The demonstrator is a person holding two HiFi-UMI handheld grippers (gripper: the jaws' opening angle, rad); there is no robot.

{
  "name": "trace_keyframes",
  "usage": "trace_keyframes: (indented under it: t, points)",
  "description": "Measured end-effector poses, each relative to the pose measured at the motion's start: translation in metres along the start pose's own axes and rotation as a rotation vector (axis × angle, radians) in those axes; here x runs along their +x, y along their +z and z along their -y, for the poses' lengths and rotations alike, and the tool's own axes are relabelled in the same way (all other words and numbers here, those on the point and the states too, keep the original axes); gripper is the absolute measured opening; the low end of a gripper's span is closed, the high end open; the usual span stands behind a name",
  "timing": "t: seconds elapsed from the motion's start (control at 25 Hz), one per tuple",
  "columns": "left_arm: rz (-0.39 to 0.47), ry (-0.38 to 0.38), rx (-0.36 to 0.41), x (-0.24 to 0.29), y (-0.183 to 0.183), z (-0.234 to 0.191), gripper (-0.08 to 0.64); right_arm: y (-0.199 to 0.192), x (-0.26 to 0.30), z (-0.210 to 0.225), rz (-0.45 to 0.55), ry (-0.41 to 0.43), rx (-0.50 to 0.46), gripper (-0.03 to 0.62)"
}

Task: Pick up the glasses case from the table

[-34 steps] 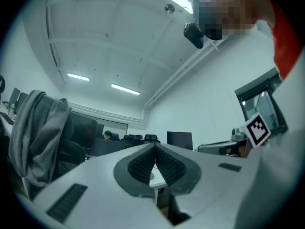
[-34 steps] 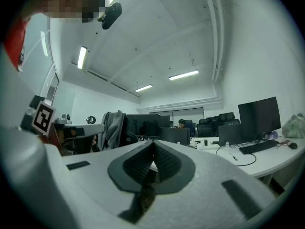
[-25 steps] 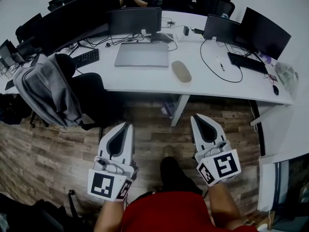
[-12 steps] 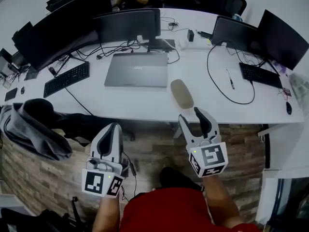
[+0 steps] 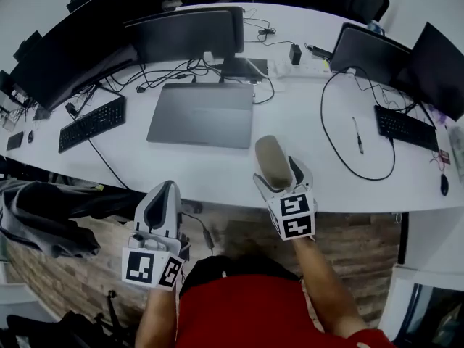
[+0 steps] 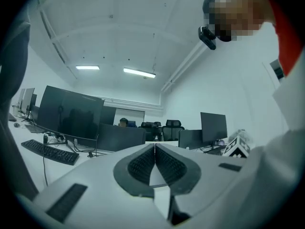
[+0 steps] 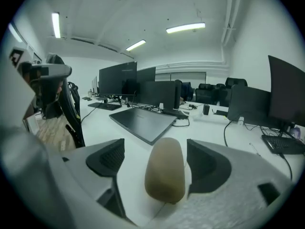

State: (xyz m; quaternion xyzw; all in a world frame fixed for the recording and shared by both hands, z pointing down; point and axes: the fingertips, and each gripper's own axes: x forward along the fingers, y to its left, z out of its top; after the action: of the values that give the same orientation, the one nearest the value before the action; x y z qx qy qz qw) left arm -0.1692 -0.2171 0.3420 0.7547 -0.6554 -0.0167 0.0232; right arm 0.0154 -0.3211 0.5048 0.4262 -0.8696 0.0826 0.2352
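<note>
The glasses case (image 5: pixel 271 156) is a beige oval pod lying near the front edge of the white table (image 5: pixel 217 172). My right gripper (image 5: pixel 277 175) reaches over that edge, tilted down. Its jaws are opening and stand on either side of the case's near end. In the right gripper view the case (image 7: pixel 165 173) lies between the dark pads (image 7: pixel 108 159), with a gap on both sides. My left gripper (image 5: pixel 164 191) hangs in front of the table edge, left of the case. Its jaws are shut and empty, also in the left gripper view (image 6: pixel 155 149).
A closed grey laptop (image 5: pixel 202 114) lies just behind and left of the case. Monitors (image 5: pixel 185 35), keyboards (image 5: pixel 91 122), cables and a pen (image 5: pixel 358 136) fill the rest of the table. A grey jacket (image 5: pixel 36 220) hangs on a chair at the left. A person sits at the far side.
Both grippers moved forward to the table edge. The right gripper's jaws went from shut to wide and now straddle the case. The left gripper stayed shut.
</note>
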Motion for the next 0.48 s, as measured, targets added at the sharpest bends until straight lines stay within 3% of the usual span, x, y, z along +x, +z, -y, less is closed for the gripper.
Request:
trace_keyframes:
  t: [0.28, 0.48]
  points:
    - [-0.051, -0.023, 0.004, 0.036, -0.014, -0.013, 0.011, -0.044, 0.061, 0.018, -0.226, 0.013, 0.04, 0.439]
    - [-0.084, -0.044, -0.003, 0.053, -0.024, -0.027, 0.011, -0.06, 0.08, 0.015, -0.315, 0.037, 0.061, 0.439]
